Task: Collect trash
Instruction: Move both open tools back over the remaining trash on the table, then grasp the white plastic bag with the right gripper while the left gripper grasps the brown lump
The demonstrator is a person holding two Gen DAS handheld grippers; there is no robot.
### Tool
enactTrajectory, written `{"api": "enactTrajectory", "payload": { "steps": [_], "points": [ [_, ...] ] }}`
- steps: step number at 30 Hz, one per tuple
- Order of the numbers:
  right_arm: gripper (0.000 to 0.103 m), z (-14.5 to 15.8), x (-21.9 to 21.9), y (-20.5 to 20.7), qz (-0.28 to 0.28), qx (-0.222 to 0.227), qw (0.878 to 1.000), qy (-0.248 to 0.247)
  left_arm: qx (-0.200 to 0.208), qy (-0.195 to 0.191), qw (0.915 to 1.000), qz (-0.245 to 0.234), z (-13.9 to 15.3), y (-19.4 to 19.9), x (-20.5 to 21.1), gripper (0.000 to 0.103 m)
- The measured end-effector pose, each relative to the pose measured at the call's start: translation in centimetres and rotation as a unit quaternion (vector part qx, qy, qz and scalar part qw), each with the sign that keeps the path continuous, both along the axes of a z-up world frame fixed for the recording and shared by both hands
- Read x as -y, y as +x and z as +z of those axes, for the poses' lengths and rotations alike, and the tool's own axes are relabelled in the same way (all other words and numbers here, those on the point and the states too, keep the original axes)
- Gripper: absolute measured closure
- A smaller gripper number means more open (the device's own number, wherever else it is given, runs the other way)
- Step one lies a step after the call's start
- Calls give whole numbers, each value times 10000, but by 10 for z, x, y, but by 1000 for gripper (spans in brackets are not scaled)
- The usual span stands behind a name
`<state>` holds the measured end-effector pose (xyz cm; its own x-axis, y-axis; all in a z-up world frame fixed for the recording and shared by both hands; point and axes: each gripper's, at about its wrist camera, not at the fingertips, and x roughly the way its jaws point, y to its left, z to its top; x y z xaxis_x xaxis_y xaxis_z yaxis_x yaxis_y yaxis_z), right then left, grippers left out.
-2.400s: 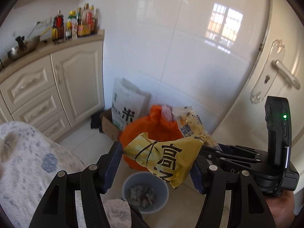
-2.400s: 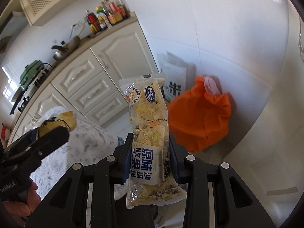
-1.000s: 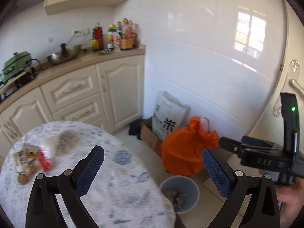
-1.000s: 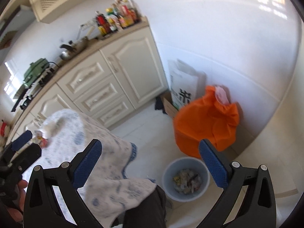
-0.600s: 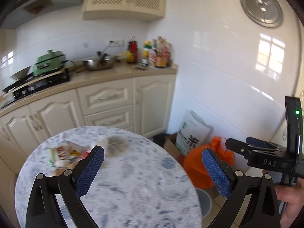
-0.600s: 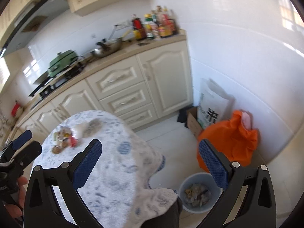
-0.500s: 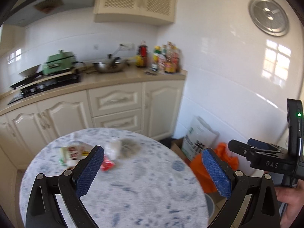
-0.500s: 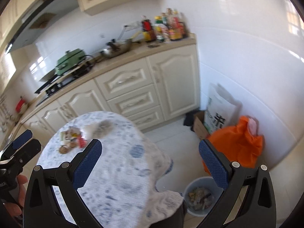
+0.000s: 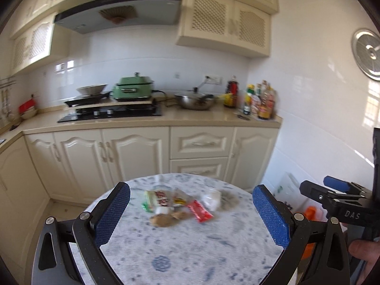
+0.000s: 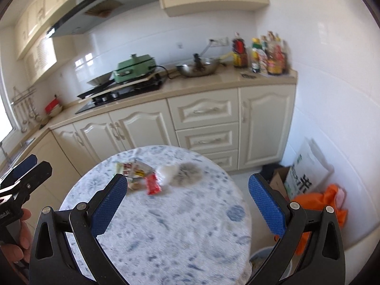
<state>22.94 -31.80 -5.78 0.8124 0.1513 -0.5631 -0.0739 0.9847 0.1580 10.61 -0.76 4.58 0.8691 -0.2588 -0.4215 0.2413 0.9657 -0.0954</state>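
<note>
Both the left gripper and right gripper are spread and empty; ahead lie wrappers, writing blurred; a bin sits below the right gripper

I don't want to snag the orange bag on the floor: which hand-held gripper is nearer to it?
Right. The right hand-held gripper has the orange bag beyond its right finger; the left hand-held gripper is further left, the right one between it and the bag.

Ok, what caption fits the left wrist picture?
Open left tool faces leftover wrappers on the round table.
</note>
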Motion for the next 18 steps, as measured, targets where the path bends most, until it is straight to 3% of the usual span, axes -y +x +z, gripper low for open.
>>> {"api": "enactTrajectory", "payload": {
  "steps": [9,18],
  "points": [
    [0,11,-50,10,412,200,9985,-288,179,-53,9990,398,-12,-14,-23,1],
    [0,-29,-64,48,578,-309,9972,-362,-403,126,9975,572,-46,25,-27,1]
  ]
}}
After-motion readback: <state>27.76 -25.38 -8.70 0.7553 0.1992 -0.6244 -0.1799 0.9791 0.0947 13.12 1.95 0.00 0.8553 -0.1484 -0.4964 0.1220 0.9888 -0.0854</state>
